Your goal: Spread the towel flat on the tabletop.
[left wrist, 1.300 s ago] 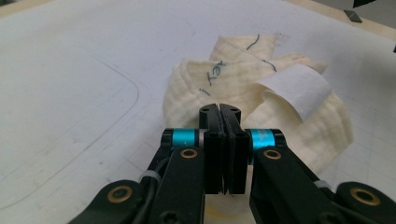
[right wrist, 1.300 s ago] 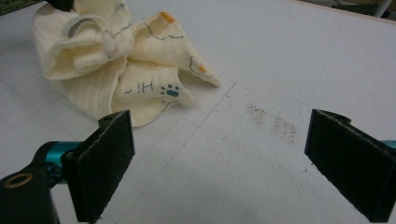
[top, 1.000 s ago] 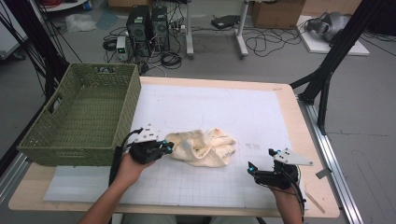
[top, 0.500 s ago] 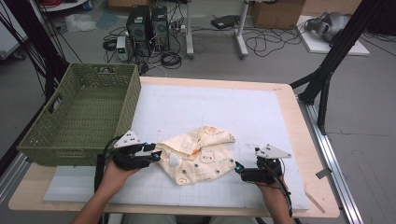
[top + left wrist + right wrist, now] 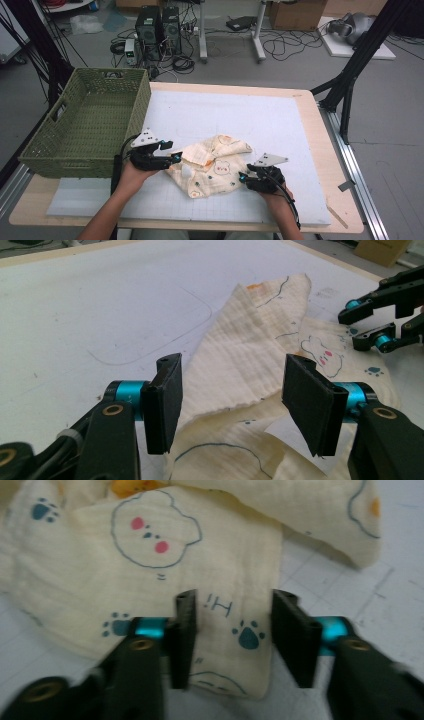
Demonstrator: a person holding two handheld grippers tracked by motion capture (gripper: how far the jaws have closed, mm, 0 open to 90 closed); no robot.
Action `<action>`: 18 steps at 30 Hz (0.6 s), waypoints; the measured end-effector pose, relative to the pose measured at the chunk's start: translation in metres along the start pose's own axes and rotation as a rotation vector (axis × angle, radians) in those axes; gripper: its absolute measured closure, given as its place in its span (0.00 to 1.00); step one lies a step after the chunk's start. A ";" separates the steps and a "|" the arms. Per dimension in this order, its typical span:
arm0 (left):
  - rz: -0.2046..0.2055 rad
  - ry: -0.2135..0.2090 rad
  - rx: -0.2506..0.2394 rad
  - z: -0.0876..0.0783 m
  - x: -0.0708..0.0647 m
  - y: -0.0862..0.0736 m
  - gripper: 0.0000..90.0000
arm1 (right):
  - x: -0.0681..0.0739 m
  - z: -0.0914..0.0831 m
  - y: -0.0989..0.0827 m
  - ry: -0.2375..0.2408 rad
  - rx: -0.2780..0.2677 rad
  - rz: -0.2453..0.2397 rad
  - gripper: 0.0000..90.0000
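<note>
**Cloth let go at one side, straddled at the other**

Cloth (image 5: 215,167): cream, printed with bears and paw marks, lying rumpled on the white-covered surface (image 5: 225,110), lower middle of the high view, well apart from the frame's top edge. Flanked by both tools, one at each side.

Left tool (image 5: 176,157): at the cloth's left edge, just right of the green basket (image 5: 75,160). Jaws just been opening, now standing at a middling gap. A raised fold of the cloth between them in the left gripper view, yet clear of both pads (image 5: 167,390). No grip, then. Likely a release, leaving that corner where it is wanted.

Right tool (image 5: 242,176): at the cloth's lower right edge. Jaws just been closing, now fairly narrow, straddling the hem beside the printed "Hi!" in the right gripper view. Fabric flat between the pads (image 5: 295,635), not yet pinched by the look of it. Probably placed low and level to catch that single layer at its border for spreading or folding.

Basket: at the left of the frame, open side up, close enough to take the cloth afterwards, by judgement.

Count: one cloth, one basket, two tools, two hands entering from the bottom edge.
</note>
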State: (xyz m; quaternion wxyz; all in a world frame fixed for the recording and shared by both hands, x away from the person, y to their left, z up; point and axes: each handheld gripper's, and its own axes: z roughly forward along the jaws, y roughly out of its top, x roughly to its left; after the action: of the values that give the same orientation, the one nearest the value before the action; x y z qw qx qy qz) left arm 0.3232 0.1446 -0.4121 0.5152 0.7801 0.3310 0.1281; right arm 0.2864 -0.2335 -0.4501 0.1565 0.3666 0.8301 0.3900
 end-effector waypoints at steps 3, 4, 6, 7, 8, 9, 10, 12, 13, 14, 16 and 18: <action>-0.001 -0.001 0.003 0.003 0.000 0.000 0.47 | 0.002 -0.004 -0.002 0.024 0.011 -0.004 0.94; 0.000 -0.001 0.004 0.003 0.000 0.000 0.47 | 0.004 -0.006 -0.002 0.020 0.020 -0.013 0.95; 0.004 -0.006 0.005 0.004 0.000 0.000 0.47 | 0.007 -0.012 -0.004 0.011 0.041 -0.041 0.95; 0.004 -0.006 0.005 0.004 0.000 0.000 0.47 | 0.008 -0.016 -0.006 0.008 0.049 -0.056 0.95; 0.005 -0.009 0.010 0.006 0.000 0.000 0.48 | 0.010 -0.019 -0.008 0.007 0.050 -0.060 0.95; 0.010 -0.008 0.013 0.007 0.000 0.000 0.48 | 0.011 -0.023 -0.011 0.009 0.055 -0.058 0.95; 0.007 -0.008 0.012 0.008 -0.001 0.000 0.48 | 0.012 -0.027 -0.014 0.008 0.055 -0.061 0.95; 0.013 -0.012 0.014 0.010 -0.001 0.000 0.48 | 0.014 -0.036 -0.020 0.005 0.066 -0.068 0.95; 0.015 -0.015 0.013 0.011 -0.002 0.001 0.48 | 0.017 -0.040 -0.023 0.003 0.073 -0.068 0.95; 0.017 -0.017 0.012 0.012 -0.002 0.001 0.48 | 0.018 -0.044 -0.026 0.002 0.076 -0.077 0.95; 0.018 -0.021 0.012 0.015 -0.004 0.002 0.48 | 0.020 -0.051 -0.031 -0.003 0.080 -0.084 0.95; 0.019 -0.025 0.014 0.017 -0.004 0.002 0.48 | 0.022 -0.056 -0.035 0.005 0.086 -0.073 0.95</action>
State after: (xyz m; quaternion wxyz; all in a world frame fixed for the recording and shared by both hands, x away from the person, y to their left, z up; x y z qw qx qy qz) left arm 0.3299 0.1289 -0.4174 0.5125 0.7884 0.3178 0.1210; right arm 0.2239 -0.2623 -0.4399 0.1527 0.3416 0.8593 0.3487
